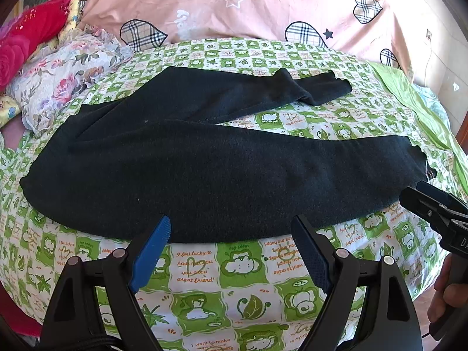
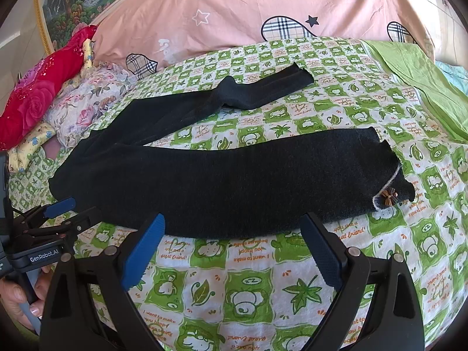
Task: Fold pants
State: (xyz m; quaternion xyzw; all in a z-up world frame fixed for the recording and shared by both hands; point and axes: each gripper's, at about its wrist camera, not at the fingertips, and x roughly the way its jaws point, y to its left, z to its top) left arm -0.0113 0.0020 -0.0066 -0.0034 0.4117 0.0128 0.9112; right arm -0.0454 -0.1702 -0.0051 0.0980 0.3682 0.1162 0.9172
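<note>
Pants [image 1: 204,158] lie spread on a green-checked bed [image 1: 242,266]; only the right view shows their bow [image 2: 387,197]. Both claws, left [image 1: 231,228] and right [image 2: 234,228], hover spread, empty.

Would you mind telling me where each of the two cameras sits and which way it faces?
Left wrist: on the left gripper, looking across the bed at the black pants; the right gripper shows at right.
Right wrist: on the right gripper, facing the same way; the left gripper and hand show at left.
Shared: pants, pink quilt, both grippers open.
</note>
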